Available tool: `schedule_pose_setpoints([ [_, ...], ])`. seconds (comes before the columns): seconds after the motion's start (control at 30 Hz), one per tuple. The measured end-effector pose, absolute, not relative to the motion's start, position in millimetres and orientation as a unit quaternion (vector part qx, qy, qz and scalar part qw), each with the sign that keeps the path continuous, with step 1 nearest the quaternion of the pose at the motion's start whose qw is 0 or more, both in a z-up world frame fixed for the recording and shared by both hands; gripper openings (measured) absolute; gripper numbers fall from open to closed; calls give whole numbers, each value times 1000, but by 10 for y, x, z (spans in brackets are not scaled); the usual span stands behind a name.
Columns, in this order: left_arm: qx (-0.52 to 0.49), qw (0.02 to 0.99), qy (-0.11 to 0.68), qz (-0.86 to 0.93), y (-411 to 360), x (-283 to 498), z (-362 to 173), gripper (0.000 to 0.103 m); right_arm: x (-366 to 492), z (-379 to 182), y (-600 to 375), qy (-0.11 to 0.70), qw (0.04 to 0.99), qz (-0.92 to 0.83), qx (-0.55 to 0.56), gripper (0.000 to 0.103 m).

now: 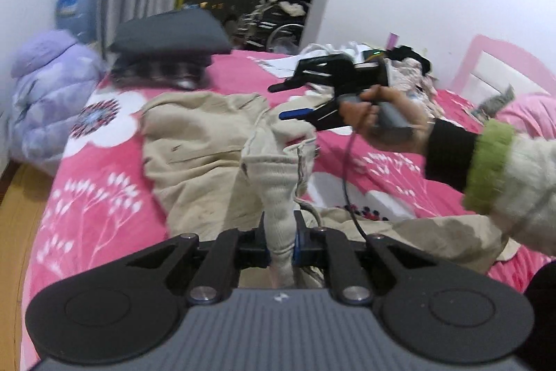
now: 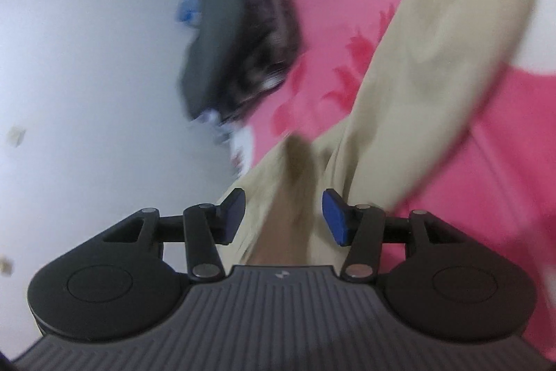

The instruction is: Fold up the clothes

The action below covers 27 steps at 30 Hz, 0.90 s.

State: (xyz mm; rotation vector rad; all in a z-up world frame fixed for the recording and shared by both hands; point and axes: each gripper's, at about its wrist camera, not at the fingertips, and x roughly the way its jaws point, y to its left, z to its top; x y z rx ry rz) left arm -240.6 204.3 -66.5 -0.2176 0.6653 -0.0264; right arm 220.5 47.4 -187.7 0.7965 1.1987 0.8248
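At the left edge of the bed [image 1: 114, 162], a lilac puffer jacket [image 1: 45, 86] slumps against the wall, and a dark folded stack [image 1: 166, 40] sits toward the far left corner of the pink floral cover. Across the middle lies the task's thing — a beige garment [image 1: 198, 141], rumpled, its body spread toward the far side and one part trailing to the near right edge. The left gripper [image 1: 281, 249] has its jaws pinched together on a ribbed cream cuff [image 1: 278, 197] of that garment, which rises in a taut twist from the bed to the pads. To the right, a hand [image 1: 385, 120] in a green-trimmed sleeve carries the right gripper [image 1: 288, 101] above the cloth; its jaws stand apart, and the right wrist view shows beige fabric running between the pads without either pressing on it. Further right, near the pink headboard [image 1: 500, 65], a heap of unfolded clothes [image 1: 403, 68] waits.

The garment looks light and thoroughly limp — woven cloth that will sag and bunch wherever it is unsupported, with little risk of damage but plenty of slipping out of shape. The ribbed cuff gives a thick, grippy hold; a matching seam or hem edge would probably serve best for the other gripper, so the cloth can be stretched flat.
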Motion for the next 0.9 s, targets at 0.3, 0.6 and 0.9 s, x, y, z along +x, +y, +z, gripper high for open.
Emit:
schedule_pose_setpoints([
  [0.3,-132,930,343,8,2246,-2510,-669,11,2502,-2122,898,558,664,365,338,58],
  [0.6,-120,936,330,1,2219,-2581,-668,11,2232,-1945,903,582,648,402,283,56],
  [0.9,-118,946,298,38,2284,-2918,-502,11,1997,-1358,1147,559,673,423,237,9],
])
